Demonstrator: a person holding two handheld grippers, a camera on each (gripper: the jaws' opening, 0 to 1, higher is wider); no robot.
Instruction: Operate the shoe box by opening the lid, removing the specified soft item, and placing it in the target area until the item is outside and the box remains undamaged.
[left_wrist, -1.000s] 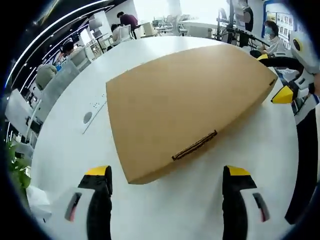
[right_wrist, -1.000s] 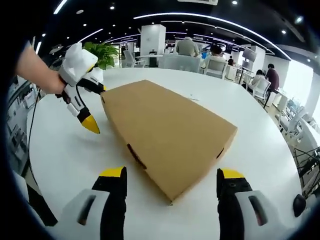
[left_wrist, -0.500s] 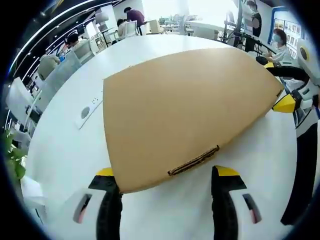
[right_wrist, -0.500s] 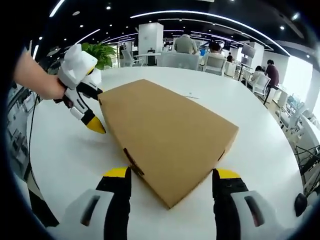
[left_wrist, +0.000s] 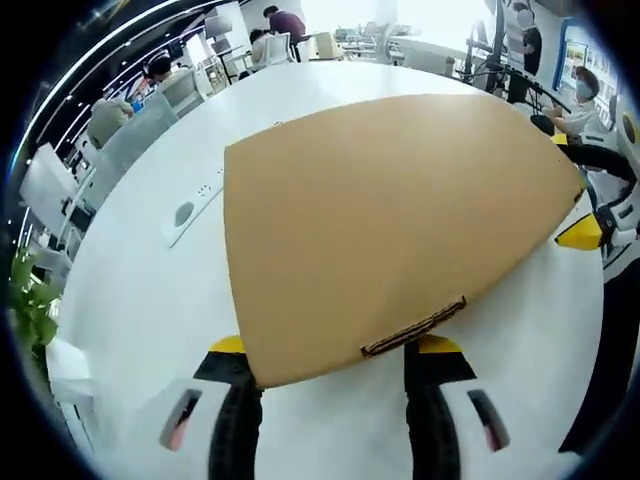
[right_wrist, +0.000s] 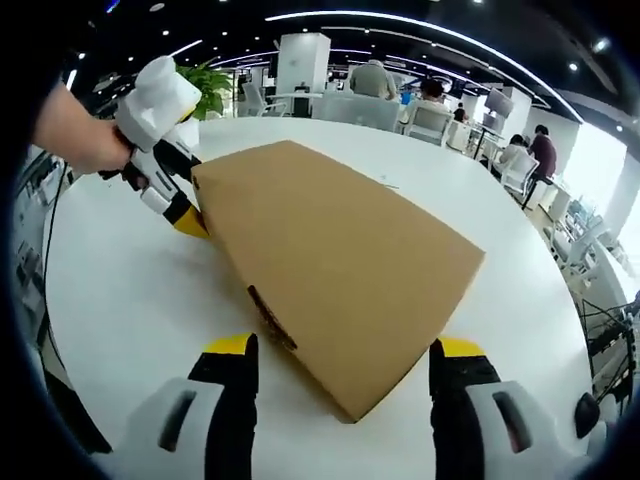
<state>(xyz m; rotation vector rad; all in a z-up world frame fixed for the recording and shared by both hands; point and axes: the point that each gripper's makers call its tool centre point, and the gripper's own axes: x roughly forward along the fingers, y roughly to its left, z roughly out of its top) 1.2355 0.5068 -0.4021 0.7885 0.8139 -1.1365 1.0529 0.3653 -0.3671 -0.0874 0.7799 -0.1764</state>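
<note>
1. The left gripper, jaws spread and holding nothing, has closed in on the shoe box edge.
2. The right gripper brackets the near corner, unclenched.
3. The box lies closed on the white table; lid-lifting looks imminent.

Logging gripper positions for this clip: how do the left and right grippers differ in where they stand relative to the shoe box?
The left gripper has its jaws at the shoe box end wall, by the cut-out handle slot; the right gripper straddles a box corner without touching it. The left gripper's jaws stand narrower than the right's. Both are open, with yellow-tipped black jaws, and the lid is down.
</note>
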